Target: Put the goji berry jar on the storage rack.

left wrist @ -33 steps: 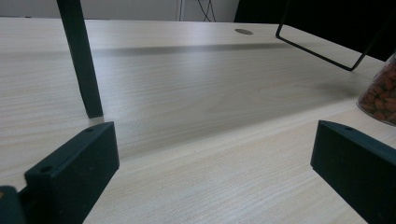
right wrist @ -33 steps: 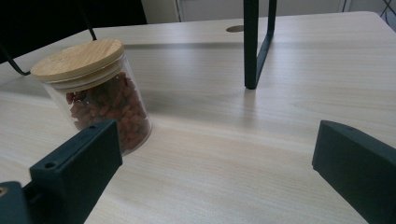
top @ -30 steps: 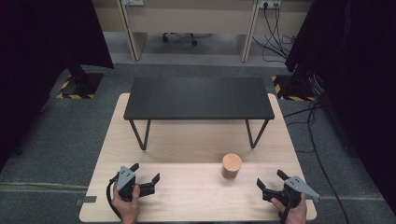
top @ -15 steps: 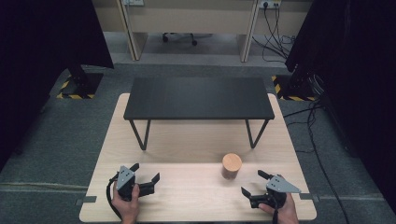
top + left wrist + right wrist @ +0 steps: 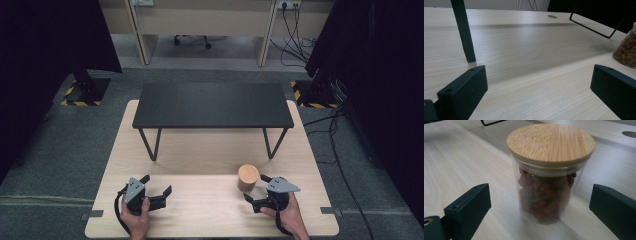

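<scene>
Approach step: the right gripper (image 5: 256, 196), fingers spread wide, faces the jar (image 5: 550, 173) just ahead; next it likely needs to straddle the glass. The left gripper (image 5: 156, 190) rests open on the surface (image 5: 200, 210).

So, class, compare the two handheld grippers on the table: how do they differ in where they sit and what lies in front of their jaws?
The right gripper sits close beside the glass jar, which stands between its open jaws, untouched; the left gripper faces bare wooden table, the jar off to its side. In the high view, the right gripper is angled toward the jar, while the left gripper points across the table. Both are open, each held in one hand.
</scene>
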The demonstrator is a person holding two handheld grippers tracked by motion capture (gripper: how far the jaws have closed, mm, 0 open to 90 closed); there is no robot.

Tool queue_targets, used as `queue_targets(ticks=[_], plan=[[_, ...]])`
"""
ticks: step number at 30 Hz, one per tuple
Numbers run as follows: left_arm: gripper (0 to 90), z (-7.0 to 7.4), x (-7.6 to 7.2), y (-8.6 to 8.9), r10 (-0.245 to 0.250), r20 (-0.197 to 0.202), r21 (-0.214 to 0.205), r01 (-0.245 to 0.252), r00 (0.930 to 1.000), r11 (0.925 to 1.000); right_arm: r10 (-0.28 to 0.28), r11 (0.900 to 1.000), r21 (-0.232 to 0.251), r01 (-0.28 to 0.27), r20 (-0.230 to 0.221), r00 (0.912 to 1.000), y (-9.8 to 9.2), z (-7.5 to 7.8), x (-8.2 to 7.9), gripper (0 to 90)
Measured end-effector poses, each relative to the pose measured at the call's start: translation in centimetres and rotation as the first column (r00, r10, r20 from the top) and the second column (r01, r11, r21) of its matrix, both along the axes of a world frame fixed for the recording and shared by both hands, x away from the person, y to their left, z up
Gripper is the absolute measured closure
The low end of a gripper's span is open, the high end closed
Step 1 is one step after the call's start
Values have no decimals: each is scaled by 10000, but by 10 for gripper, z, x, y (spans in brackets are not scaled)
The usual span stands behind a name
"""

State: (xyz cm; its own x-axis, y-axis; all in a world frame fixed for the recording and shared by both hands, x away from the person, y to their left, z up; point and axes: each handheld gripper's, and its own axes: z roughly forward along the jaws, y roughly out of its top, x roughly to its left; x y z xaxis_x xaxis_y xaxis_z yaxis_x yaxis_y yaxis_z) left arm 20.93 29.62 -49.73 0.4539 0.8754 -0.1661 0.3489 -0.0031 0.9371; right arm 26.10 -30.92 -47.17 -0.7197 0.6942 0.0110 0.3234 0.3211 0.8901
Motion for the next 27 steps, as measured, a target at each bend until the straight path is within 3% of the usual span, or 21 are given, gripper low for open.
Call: queue_targets(ticks=[9, 13, 17, 21, 23, 24, 27], plan=[[3, 0, 0, 0, 3, -13, -17, -3, 10000, 10000, -142, 9989, -449, 130, -245, 9996, 18, 6, 20, 134], [3, 0, 0, 1, -5, -14, -26, 5, 10000, 10000, -60, 9967, -815, 35, -304, 9995, 26, 9, 27, 255], [3, 0, 0, 0, 4, -6, -27, -4, 10000, 10000, -198, 9966, -808, 174, -298, 9994, 29, 9, 26, 259], [3, 0, 0, 0, 10, -16, -26, -10, 10000, 10000, -386, 9958, -838, 372, -143, 9992, 33, 8, 20, 261], [3, 0, 0, 0, 19, -15, -25, -19, 10000, 10000, -624, 9969, -494, 619, -83, 9980, 36, 5, 12, 261], [3, 0, 0, 0, 17, -9, -25, -17, 10000, 10000, -822, 9961, -339, 819, -70, 9966, 39, 4, 8, 261], [3, 0, 0, 0, 25, -12, -12, -25, 10000, 10000, -1621, 9851, -528, 1635, 287, 9864, 58, 7, -12, 261]])
